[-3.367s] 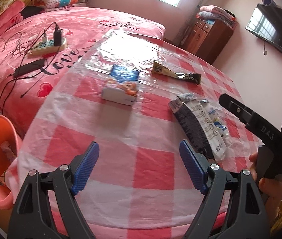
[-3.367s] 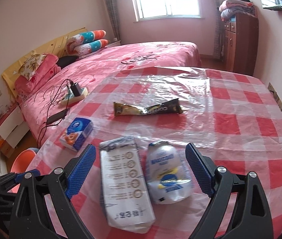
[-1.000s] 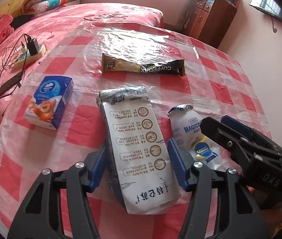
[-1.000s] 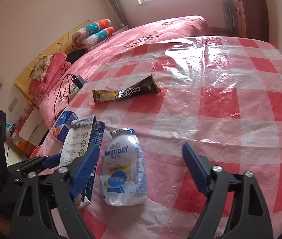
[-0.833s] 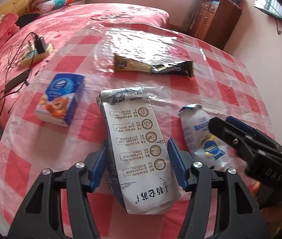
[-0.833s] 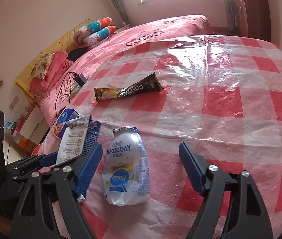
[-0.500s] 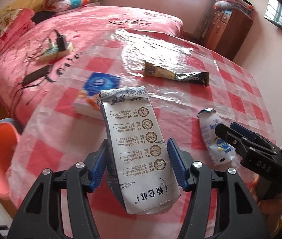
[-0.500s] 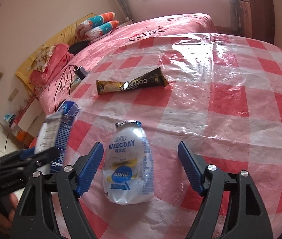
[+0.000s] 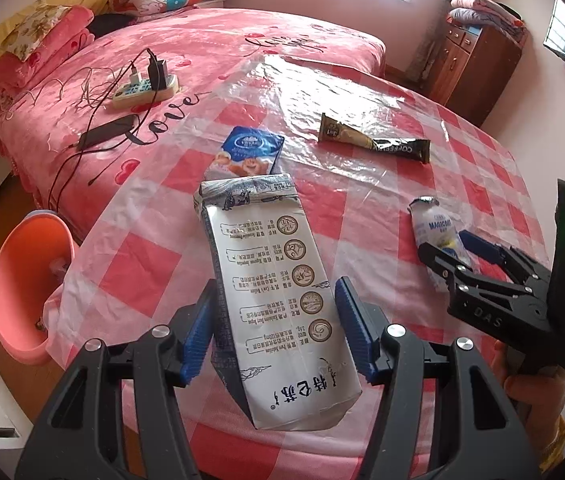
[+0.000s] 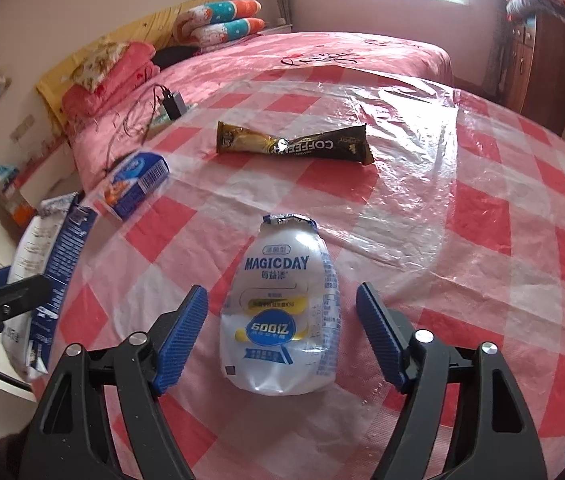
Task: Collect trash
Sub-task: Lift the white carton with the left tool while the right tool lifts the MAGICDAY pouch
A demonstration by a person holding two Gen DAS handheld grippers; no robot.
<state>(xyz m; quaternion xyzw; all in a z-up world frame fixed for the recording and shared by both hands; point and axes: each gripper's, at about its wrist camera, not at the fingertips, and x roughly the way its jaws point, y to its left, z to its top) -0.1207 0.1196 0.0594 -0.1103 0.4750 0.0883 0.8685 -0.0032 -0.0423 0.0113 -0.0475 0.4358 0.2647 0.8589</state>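
Observation:
My left gripper [image 9: 278, 328] is shut on a flattened white milk carton [image 9: 278, 292], held up off the checked table near its left edge. The same carton [image 10: 48, 276] shows at the left of the right wrist view. My right gripper [image 10: 282, 332] is closing around a crumpled clear MAGICDAY bottle [image 10: 282, 312] that lies on the table; small gaps remain between the blue pads [image 10: 182, 332] and the bottle. From the left wrist view the right gripper [image 9: 454, 248] sits over that bottle [image 9: 438, 232]. An orange bin [image 9: 22, 292] stands on the floor, left of the table.
A brown coffee sachet [image 10: 294, 144] lies further back on the table [image 10: 482, 216], and a blue tissue pack [image 10: 134, 188] at its left. Behind is a pink bed [image 9: 210, 40] with a power strip [image 9: 144, 88] and cables. A wooden cabinet [image 9: 478, 60] stands at the back right.
The left gripper lifted the carton off the table and carried it left toward the table's edge. The right gripper's jaws narrowed around the bottle and centred on it.

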